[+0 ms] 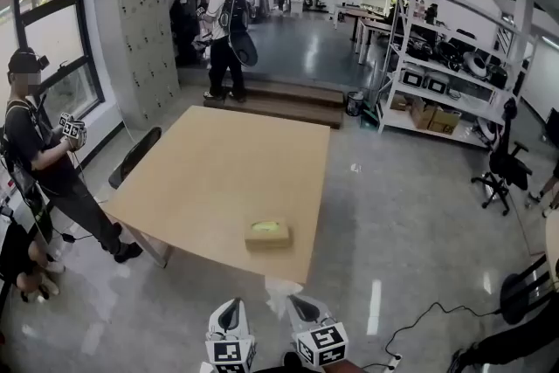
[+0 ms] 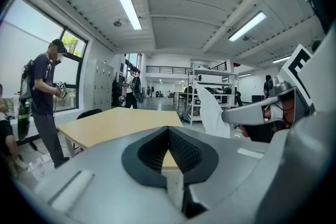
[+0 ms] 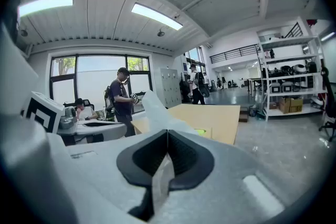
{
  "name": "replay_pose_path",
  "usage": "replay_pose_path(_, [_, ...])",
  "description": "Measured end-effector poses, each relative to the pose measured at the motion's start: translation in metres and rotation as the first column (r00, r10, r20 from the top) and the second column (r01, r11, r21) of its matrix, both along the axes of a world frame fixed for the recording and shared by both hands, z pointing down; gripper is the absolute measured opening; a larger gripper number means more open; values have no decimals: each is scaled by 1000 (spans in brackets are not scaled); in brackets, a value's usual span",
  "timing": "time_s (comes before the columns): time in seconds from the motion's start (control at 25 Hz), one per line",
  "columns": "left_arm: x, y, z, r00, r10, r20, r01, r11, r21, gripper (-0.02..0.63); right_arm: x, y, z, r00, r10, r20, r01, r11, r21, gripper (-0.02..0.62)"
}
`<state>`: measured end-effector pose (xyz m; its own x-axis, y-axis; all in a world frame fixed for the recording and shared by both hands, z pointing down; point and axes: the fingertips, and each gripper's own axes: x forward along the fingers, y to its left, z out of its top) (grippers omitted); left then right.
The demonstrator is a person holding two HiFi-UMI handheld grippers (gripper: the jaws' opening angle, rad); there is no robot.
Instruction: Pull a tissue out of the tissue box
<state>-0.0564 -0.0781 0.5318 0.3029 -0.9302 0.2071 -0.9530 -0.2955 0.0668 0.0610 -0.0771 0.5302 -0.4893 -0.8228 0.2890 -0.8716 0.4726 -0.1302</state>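
Note:
A tan tissue box [image 1: 267, 233] with a green top opening sits near the front edge of the wooden table [image 1: 218, 170]. Both grippers are held in front of the table, off its edge. My right gripper [image 1: 304, 310] is shut on a white tissue [image 1: 281, 291], which stands up past its jaws in the right gripper view [image 3: 155, 107], with the box's green top [image 3: 202, 132] beyond. Beside it, my left gripper [image 1: 230, 316] has its jaws together with nothing between them [image 2: 168, 128]. The left gripper view shows the tissue [image 2: 212, 113] hanging from the right gripper.
A person [image 1: 39, 153] holding grippers stands left of the table beside a black chair [image 1: 135, 155]. Metal shelves [image 1: 437, 92] and an office chair [image 1: 502, 170] stand at the right. Other people [image 1: 225, 31] are at the back. A cable [image 1: 419, 319] lies on the floor.

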Motion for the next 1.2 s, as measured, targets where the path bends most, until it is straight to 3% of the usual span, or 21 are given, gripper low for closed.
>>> replay_pose_path(0.44, [-44,30,14,997,72,-26,-73,997,-11,18,-38,47,17,994,102,-25,-103,994,-28,-3])
replay_pose_path(0.84, [-35,47,25,987,155,-52,-156,988,-18,18,-32,73,9,984,164,-68,-164,986,-9,-5])
replay_pose_path(1.2, [-43,49,22,984,167,-64,-168,986,-8,18,-31,76,2,979,189,-81,-191,982,-6,-5])
